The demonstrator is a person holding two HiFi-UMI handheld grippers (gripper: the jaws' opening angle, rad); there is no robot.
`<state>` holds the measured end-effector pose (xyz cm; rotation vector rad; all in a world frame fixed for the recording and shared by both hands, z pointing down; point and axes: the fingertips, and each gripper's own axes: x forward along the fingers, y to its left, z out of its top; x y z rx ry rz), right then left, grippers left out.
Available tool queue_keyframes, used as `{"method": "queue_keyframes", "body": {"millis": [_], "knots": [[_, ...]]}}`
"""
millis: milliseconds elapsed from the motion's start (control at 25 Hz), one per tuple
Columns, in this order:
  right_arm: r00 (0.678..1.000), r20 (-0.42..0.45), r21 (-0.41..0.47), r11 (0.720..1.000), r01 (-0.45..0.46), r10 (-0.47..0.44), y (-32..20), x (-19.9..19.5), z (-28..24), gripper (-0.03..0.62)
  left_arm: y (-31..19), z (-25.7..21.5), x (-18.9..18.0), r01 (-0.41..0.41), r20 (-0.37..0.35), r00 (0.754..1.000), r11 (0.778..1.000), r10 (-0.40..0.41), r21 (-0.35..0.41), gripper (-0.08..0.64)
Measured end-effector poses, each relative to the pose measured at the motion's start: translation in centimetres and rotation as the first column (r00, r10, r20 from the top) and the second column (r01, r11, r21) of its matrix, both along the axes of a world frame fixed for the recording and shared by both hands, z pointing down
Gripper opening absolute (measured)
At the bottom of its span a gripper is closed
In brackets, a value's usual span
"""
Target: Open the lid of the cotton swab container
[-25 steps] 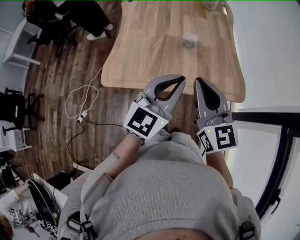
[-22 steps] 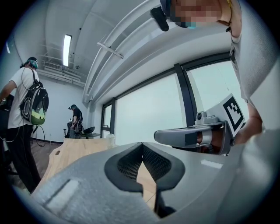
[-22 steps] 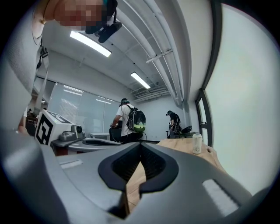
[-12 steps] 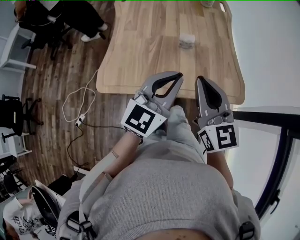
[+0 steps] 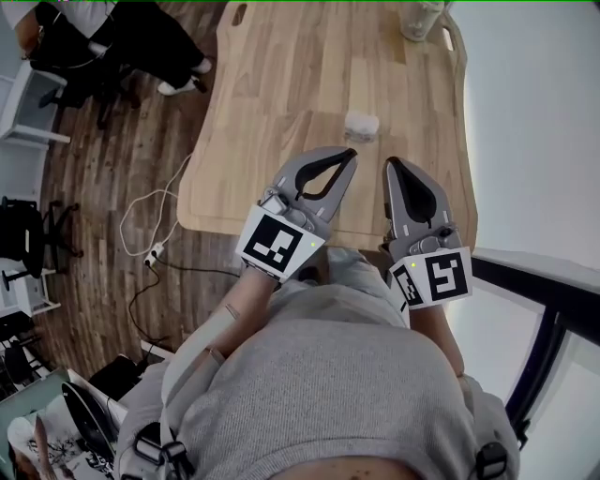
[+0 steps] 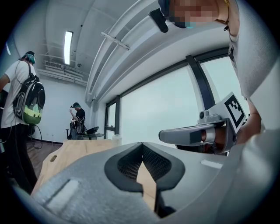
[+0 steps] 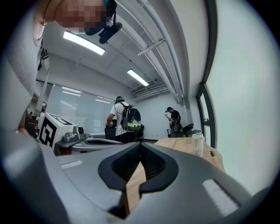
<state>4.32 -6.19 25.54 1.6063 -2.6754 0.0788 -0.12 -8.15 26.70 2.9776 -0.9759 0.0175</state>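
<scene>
Setting: a long wooden table (image 5: 281, 112) on a dark plank floor, seen from above the person's chest.
Cotton swab container (image 5: 362, 125): small and pale, its top looking closed. It stands alone right of the table's middle, just beyond both gripper tips, with nothing touching it.
Left gripper (image 5: 349, 154): held level over the table's near edge, jaws pressed fully together, nothing between them.
Right gripper (image 5: 391, 163): just beside the left, pointing the same way, jaws closed and empty.
Far end: a tall translucent cup (image 5: 419, 19) stands near the table's far right corner.
Floor: a white cable (image 5: 155, 211) loops left of the table.
</scene>
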Motion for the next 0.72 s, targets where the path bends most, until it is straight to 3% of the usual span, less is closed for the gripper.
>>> {"method": "queue_keyframes", "body": {"millis": [440, 720], "knots": [[0.995, 0.009, -0.008, 0.995, 0.095, -0.095, -7.9, 2.4, -0.3, 0.000, -7.7, -0.6, 3.0, 0.066, 0.009, 0.998, 0.998, -0.066, 0.015, 0.000], [0.995, 0.012, -0.021, 0.994, 0.103, -0.103, -10.3, 2.5, 0.0, 0.000, -9.8, -0.2, 3.7, 0.044, 0.028, 0.999, 0.999, -0.044, 0.004, 0.000]]}}
